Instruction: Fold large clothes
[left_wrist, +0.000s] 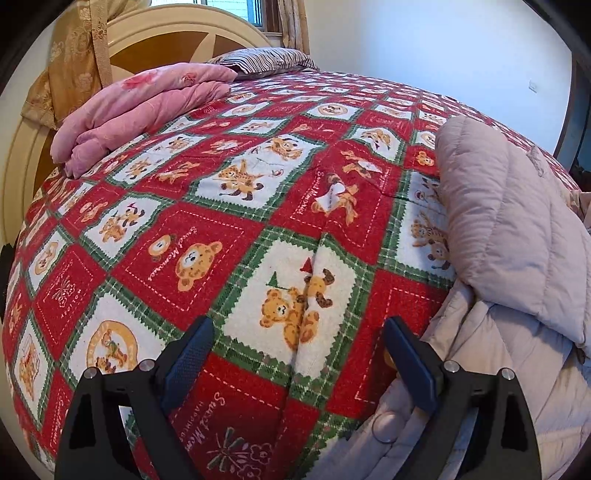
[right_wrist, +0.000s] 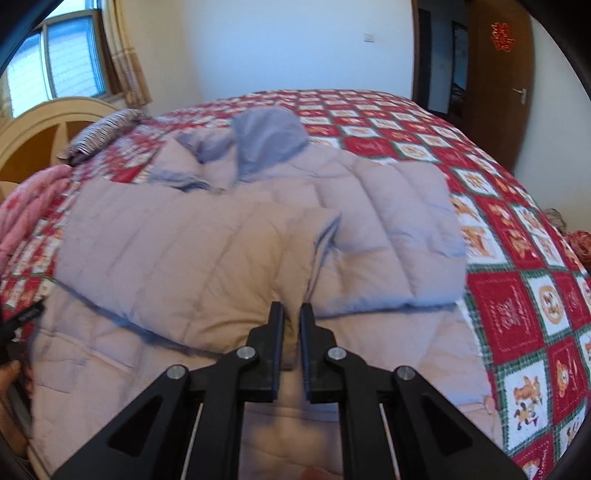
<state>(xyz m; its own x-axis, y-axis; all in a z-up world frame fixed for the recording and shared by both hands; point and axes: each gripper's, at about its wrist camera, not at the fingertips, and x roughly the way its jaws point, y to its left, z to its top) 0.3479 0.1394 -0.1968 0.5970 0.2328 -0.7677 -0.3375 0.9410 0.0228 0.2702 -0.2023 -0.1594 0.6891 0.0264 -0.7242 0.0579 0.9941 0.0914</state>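
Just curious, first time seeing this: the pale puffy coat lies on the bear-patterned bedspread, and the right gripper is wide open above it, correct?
Not quite. The right gripper is shut on a fold of the puffy coat, as the right wrist view shows. The coat does lie on the bear-patterned bedspread.

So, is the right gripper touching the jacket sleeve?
Touching. In the right wrist view the right gripper has its jaws nearly shut on a pinched fold of the jacket sleeve, and the fabric runs down between the fingers.
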